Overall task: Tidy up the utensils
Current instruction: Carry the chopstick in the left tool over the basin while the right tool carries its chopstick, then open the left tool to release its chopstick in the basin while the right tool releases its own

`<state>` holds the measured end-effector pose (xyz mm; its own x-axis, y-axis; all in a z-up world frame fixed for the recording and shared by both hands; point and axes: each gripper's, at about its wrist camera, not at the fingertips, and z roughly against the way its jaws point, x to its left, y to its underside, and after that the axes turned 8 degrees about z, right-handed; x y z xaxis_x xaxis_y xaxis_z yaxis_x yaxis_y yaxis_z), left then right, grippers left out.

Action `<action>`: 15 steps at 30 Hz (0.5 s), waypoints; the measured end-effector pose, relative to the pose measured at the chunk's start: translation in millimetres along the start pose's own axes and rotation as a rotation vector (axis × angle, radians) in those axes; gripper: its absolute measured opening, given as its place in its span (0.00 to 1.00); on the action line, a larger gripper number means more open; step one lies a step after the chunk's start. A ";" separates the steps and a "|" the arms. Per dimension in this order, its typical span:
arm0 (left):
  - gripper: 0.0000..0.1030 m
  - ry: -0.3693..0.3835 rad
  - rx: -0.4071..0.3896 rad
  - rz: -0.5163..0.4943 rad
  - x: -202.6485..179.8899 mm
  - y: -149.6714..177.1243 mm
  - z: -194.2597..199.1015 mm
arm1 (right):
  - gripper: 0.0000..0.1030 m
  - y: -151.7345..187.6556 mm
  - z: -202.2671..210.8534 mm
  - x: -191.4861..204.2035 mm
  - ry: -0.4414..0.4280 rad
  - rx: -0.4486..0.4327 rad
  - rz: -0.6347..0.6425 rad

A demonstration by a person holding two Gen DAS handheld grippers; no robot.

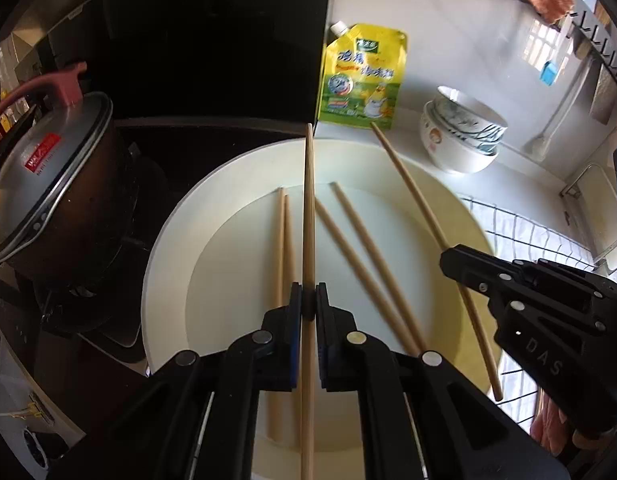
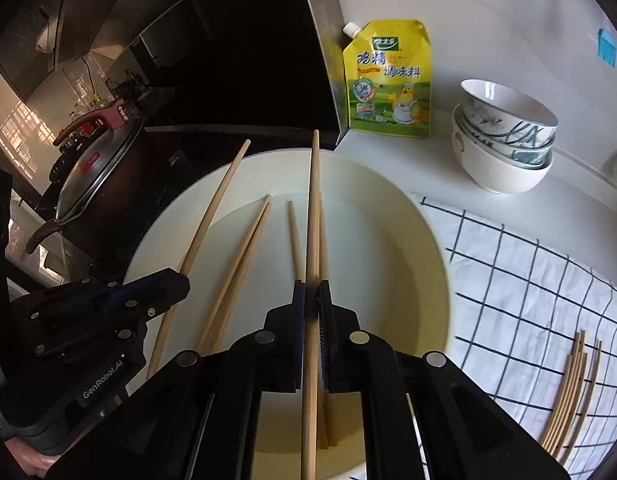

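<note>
A large cream plate (image 1: pixel 168 240) (image 2: pixel 408 216) holds several loose wooden chopsticks (image 1: pixel 360 240) (image 2: pixel 240 256). My left gripper (image 1: pixel 308 300) is shut on one chopstick (image 1: pixel 309 208), held above the plate and pointing away; it shows in the right wrist view (image 2: pixel 156 296) with its chopstick (image 2: pixel 212 208). My right gripper (image 2: pixel 311 300) is shut on another chopstick (image 2: pixel 313 208); it shows in the left wrist view (image 1: pixel 464 264) with its chopstick (image 1: pixel 412 184). A bundle of chopsticks (image 2: pixel 568 396) lies on the checked cloth (image 2: pixel 528 280).
A yellow seasoning pouch (image 1: pixel 362 76) (image 2: pixel 390 80) leans on the wall behind the plate. Stacked bowls (image 1: pixel 460 132) (image 2: pixel 504 140) stand at the right. A lidded pot (image 1: pixel 48 184) (image 2: pixel 96 184) sits on the stove at the left.
</note>
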<state>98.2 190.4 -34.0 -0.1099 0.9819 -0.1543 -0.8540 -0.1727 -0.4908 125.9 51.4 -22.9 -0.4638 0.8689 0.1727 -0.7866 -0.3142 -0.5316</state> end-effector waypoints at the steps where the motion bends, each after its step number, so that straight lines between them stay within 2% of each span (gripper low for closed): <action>1: 0.07 -0.002 0.011 0.002 4.0 -1.8 -5.5 | 0.06 -0.9 -7.1 3.2 -0.003 0.013 -0.002; 6: 0.07 0.002 0.056 -0.001 17.4 -1.2 -25.6 | 0.06 1.9 -35.9 11.8 0.000 0.078 -0.013; 12: 0.09 0.007 0.084 -0.013 21.9 -0.2 -38.3 | 0.06 9.3 -47.3 4.9 0.022 0.111 -0.048; 14: 0.21 0.002 0.073 -0.018 21.2 -0.1 -36.5 | 0.07 10.2 -45.6 3.6 0.023 0.108 -0.053; 15: 0.32 -0.001 0.064 -0.016 21.5 -0.1 -34.6 | 0.09 10.6 -43.0 2.5 0.029 0.098 -0.057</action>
<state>113.5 208.8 -67.0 -0.0969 0.9845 -0.1461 -0.8866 -0.1521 -0.4369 134.0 66.6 -63.8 -0.4067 0.8965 0.1755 -0.8479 -0.2989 -0.4379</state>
